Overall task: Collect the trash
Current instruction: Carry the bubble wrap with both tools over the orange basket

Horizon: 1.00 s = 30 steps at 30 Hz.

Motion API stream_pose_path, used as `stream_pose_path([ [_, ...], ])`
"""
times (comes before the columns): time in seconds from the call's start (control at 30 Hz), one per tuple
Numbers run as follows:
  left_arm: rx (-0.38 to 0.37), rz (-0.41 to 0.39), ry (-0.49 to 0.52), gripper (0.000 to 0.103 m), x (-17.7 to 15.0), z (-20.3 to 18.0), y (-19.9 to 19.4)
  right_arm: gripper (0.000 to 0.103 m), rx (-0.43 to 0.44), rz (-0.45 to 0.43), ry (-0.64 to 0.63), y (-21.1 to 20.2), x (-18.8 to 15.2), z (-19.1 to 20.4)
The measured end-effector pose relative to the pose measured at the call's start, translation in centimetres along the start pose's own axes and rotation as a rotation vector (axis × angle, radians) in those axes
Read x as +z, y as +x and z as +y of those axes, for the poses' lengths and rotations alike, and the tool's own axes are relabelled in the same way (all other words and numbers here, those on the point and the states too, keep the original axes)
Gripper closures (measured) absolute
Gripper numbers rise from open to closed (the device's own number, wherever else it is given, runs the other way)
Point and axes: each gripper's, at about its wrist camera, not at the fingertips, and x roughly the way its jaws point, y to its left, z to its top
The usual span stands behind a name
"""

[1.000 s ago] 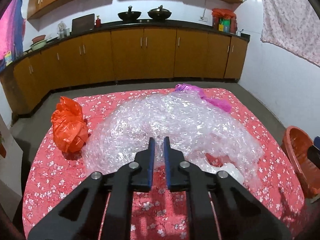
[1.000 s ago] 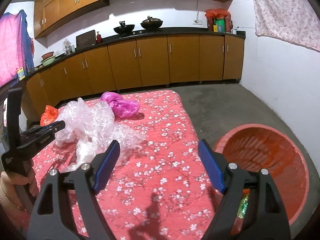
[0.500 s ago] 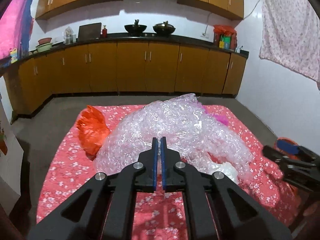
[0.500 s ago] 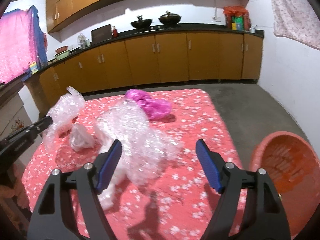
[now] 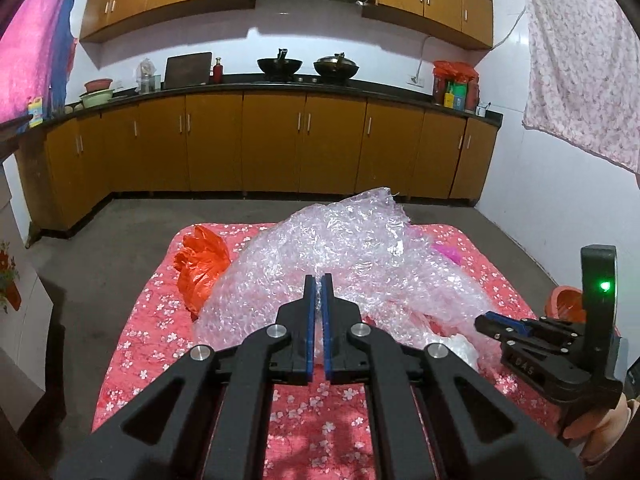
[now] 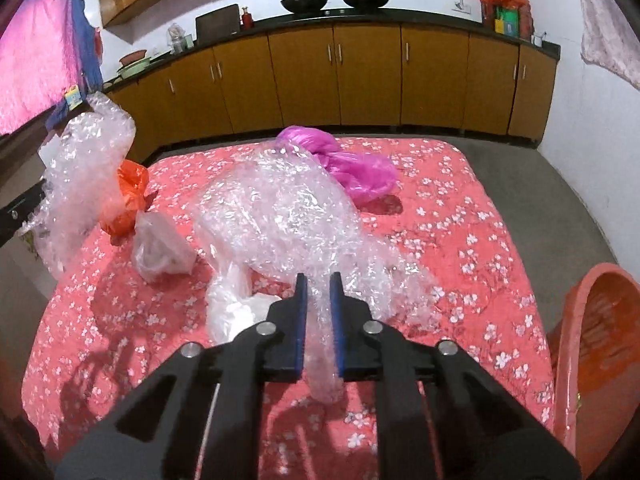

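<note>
Left wrist: both hand-held grippers pinch bubble wrap (image 5: 360, 256); right body's lettering unclear.

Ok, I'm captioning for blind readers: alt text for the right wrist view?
The right gripper closes its blue fingers on a clear bubble-wrap sheet sprawled over a red floral tablecloth. Crumpled magenta and orange plastic bags lie behind.
</note>
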Motion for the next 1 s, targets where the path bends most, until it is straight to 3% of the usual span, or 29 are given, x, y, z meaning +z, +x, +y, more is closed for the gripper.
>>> stream_pose_path([
  [0.53,-0.061,-0.025,0.026,0.1,0.3,-1.7,-1.6,0.096,-0.005,-0.105,0.097,-7.2,-0.6,-3.8],
  [1.0,-0.144,-0.042,0.079,0.1,1.1,-5.6,-2.9,0.097,-0.053,-0.194,0.16,-13.6,-2.0,-6.9],
])
